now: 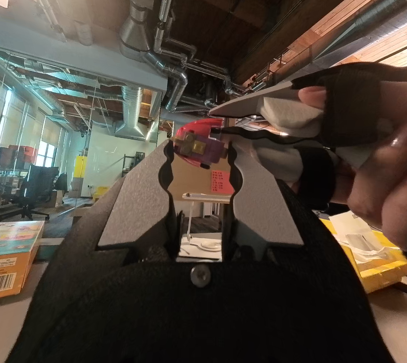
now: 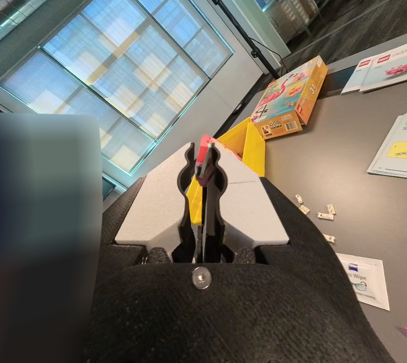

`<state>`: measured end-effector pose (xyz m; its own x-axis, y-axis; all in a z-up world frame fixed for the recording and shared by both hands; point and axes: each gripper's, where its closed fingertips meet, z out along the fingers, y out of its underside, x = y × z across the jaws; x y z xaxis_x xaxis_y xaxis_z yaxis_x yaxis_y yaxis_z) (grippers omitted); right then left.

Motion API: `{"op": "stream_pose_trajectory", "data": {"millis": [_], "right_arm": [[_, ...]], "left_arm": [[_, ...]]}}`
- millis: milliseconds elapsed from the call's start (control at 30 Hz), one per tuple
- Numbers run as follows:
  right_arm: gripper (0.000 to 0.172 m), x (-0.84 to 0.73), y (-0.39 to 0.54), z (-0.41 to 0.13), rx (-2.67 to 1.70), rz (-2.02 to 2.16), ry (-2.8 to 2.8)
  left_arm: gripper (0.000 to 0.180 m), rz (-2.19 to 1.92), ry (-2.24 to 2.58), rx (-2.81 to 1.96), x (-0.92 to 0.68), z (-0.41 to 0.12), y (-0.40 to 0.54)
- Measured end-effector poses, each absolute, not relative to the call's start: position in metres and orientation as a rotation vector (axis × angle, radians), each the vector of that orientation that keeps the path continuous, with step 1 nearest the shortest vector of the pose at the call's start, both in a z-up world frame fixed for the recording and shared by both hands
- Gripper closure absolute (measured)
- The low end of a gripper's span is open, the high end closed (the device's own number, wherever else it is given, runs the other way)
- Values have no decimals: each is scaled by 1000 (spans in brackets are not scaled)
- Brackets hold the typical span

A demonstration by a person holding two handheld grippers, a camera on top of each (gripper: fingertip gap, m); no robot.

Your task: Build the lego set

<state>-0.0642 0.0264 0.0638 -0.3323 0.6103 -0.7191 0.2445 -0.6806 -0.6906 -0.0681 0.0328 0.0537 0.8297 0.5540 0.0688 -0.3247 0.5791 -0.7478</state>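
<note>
In the left wrist view my left gripper [image 1: 199,145] is shut on a small brick build [image 1: 198,149] with pink curved shells, a purple body and tan studs. It holds the build in the air by its two ends. My right gripper [image 1: 214,122] reaches in from the right, held by a hand in a black fingerless glove [image 1: 352,110]. Its fingertips stand around the build's pink upper edge. In the right wrist view the right gripper [image 2: 203,146] has the pink piece [image 2: 202,154] between its fingers. A dark gap shows between the left pad [image 2: 187,154] and the piece, so it is open.
A grey table [image 2: 330,154] carries an orange toy box [image 2: 290,99], a yellow bin [image 2: 253,147], several loose white pieces [image 2: 326,213], booklets [image 2: 374,72] and a white wipe packet [image 2: 365,284]. The box also shows in the left wrist view [image 1: 15,253]. The grippers are tip to tip, or close to it.
</note>
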Motion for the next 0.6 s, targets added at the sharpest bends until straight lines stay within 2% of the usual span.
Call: {"op": "stream_pose_trajectory", "data": {"millis": [167, 600], "right_arm": [[151, -65, 30, 62, -1653, 2050, -1107], [118, -69, 29, 62, -1659, 1910, -1134]], "left_arm": [[132, 516, -318, -831, -70, 50, 38], [132, 482, -327, -857, -70, 44, 44]]}}
